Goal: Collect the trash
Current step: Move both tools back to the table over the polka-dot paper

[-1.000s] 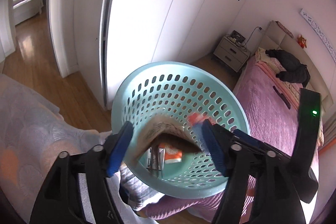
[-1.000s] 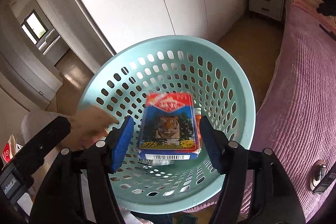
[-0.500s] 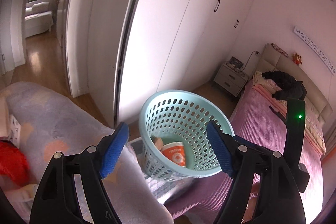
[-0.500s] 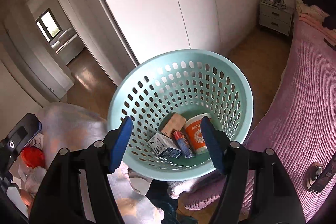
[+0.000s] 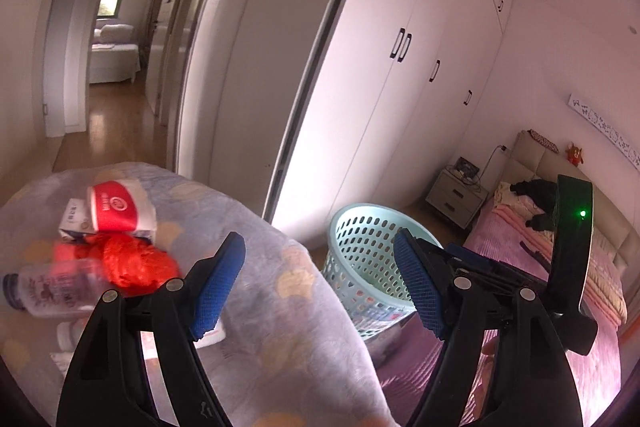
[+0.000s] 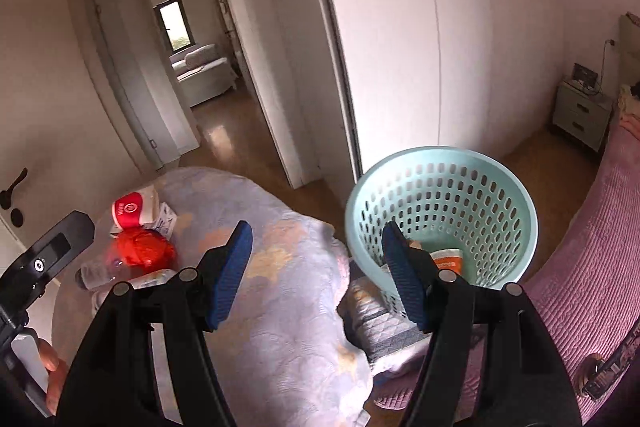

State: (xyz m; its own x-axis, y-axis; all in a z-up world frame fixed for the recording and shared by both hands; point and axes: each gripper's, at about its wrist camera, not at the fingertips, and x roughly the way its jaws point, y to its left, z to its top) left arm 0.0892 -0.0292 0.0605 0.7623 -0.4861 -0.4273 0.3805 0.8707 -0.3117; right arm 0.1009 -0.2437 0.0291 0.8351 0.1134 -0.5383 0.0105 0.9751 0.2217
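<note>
Trash point(image 5: 120, 251) still lies on the blanket point(image 5: 280, 307) ahead-left of both empty, spread-jawed tools, left gripper point(image 5: 316, 287) and right gripper point(image 6: 316, 273), while some already sits in the basket point(image 6: 440, 163) ahead-right, so collecting looks partly done.

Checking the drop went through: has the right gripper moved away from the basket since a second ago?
Yes. The right gripper has pulled up and back; the basket now looks smaller.
</note>
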